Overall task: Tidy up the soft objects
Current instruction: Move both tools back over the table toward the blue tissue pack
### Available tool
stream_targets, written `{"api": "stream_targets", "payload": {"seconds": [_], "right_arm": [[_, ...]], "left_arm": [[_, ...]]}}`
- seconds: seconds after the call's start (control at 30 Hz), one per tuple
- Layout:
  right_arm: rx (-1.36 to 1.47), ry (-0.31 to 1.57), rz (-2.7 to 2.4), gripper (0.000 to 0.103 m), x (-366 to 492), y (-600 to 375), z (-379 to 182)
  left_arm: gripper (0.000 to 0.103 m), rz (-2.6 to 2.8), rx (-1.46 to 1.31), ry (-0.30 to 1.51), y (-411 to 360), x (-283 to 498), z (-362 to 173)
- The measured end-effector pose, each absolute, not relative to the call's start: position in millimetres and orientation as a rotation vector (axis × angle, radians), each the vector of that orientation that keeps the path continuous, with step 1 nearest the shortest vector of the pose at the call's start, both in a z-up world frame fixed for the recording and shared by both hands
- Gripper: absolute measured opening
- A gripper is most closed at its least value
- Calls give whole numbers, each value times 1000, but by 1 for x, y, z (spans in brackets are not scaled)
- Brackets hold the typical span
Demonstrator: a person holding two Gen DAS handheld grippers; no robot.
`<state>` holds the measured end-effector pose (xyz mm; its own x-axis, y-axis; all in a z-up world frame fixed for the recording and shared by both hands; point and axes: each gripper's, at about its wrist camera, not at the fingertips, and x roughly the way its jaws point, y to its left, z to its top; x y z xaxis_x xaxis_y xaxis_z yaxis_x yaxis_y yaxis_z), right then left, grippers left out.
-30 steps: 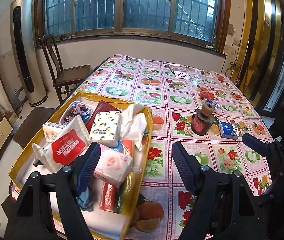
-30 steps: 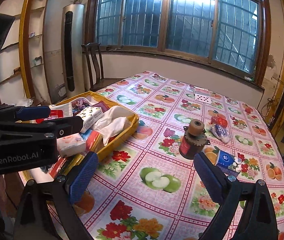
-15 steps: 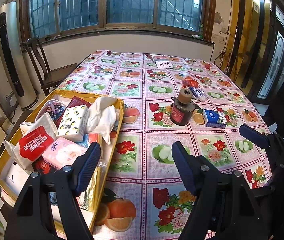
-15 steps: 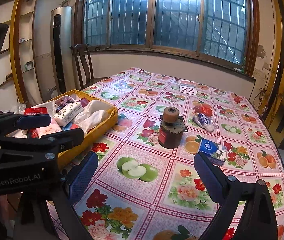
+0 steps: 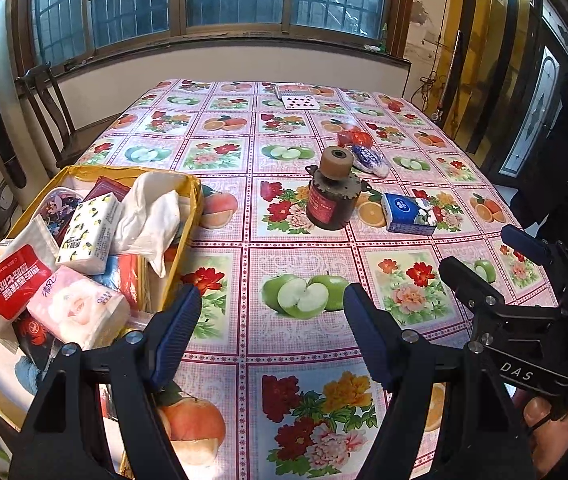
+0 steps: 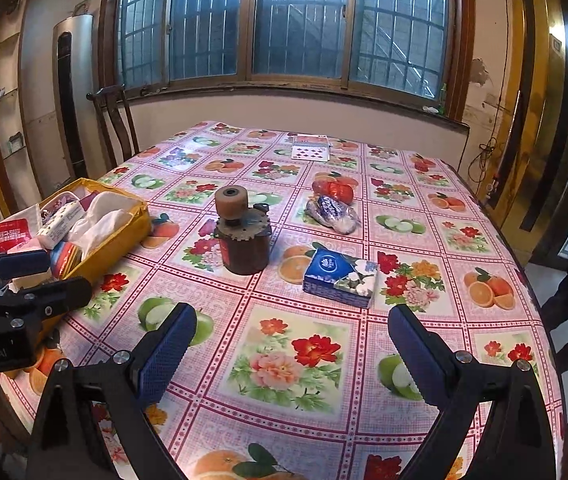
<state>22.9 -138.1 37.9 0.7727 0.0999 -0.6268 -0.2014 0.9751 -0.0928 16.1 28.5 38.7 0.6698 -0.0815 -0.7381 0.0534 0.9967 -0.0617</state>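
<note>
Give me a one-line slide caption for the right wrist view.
Open right gripper faces a blue tissue pack on the fruit-print table, beside a brown jar and a full yellow box.

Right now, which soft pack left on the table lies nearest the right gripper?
The blue tissue pack, just ahead of the right gripper; the clear-wrapped and red packs lie farther back.

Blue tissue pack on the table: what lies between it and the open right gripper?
Nothing: in the right wrist view, only bare floral tablecloth separates the blue tissue pack from the right gripper.
</note>
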Motion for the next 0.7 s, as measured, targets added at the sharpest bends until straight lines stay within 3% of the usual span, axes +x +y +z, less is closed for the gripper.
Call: {"api": "stream_targets", "payload": {"seconds": [0.7], "right_arm": [[-168, 684, 138, 98, 30, -154, 35]], "left_arm": [[73, -86, -41, 861, 24, 24, 37]]}}
